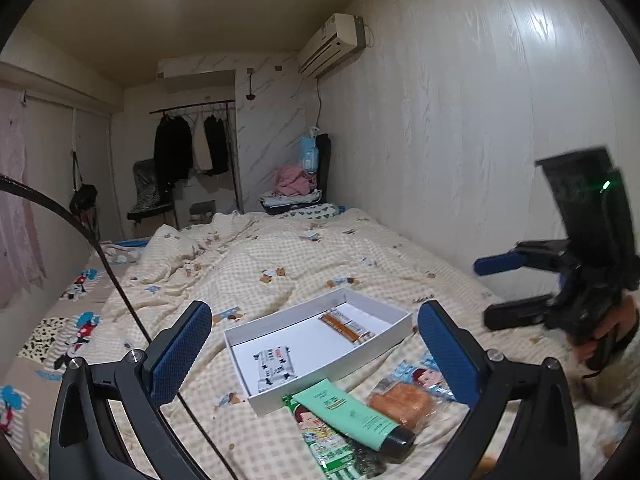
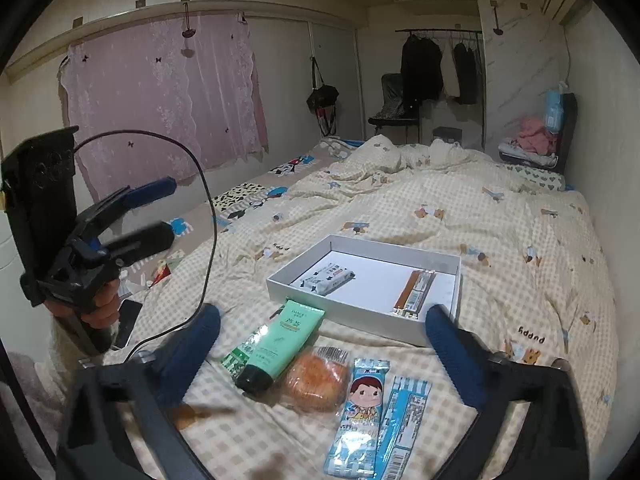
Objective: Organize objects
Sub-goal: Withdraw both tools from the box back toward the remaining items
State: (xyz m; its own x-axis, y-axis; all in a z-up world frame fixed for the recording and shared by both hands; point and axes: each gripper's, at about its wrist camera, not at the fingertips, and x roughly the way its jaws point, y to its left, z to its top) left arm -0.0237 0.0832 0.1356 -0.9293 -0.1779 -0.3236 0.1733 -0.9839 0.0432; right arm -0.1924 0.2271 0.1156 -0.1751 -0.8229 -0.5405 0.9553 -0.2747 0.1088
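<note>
On the checked quilt point(image 2: 460, 200), going left to right, the left gripper point(image 2: 154, 212) hangs at the far left with its jaws spread wide and nothing between them. Next lies a green striped packet point(image 2: 240, 354) with the green tube point(image 2: 280, 344) resting on it, cap toward the near side, then the wrapped bun point(image 2: 316, 380), then two blue snack packets point(image 2: 360, 412) side by side. Just beyond them sits the white box point(image 2: 360, 312), holding a grey-white pack point(image 2: 328, 278) on its left and orange bars point(image 2: 414, 292) on its right. The right gripper point(image 2: 324, 344) hovers over the near items, jaws wide and empty.
</note>
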